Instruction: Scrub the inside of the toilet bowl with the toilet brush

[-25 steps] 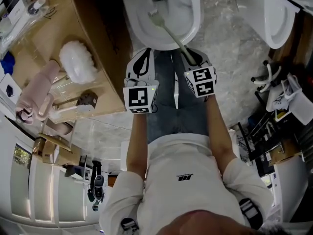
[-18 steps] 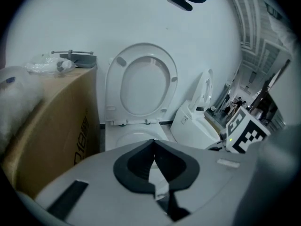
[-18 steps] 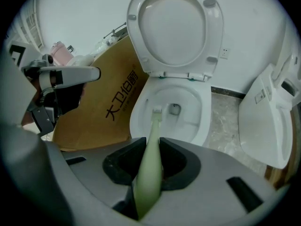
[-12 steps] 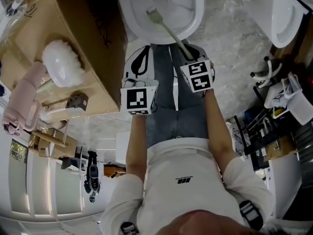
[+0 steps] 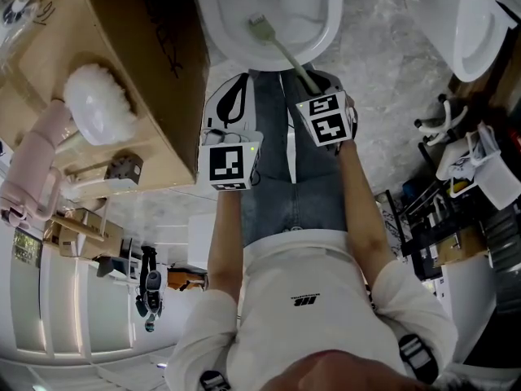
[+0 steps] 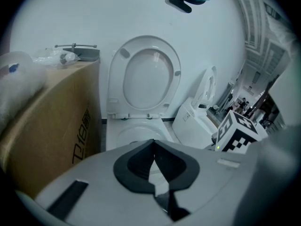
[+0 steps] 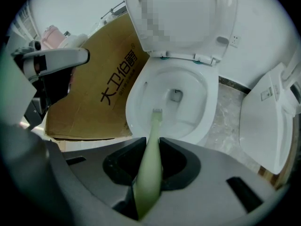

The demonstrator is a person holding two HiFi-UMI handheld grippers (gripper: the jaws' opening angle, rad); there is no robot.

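Right gripper: jaws clamped on the brush handle.
Brush: handle runs forward and down from the right jaws. Head is inside the bowl, near the drain.
Left gripper: jaws together, holding nothing. It sits just left of the right gripper, short of the bowl rim.
Box: left of the left gripper, beside the bowl.
Seat: raised, beyond both grippers.

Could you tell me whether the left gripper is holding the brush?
No, the left gripper is shut on nothing; the brush sits clamped in the right gripper.
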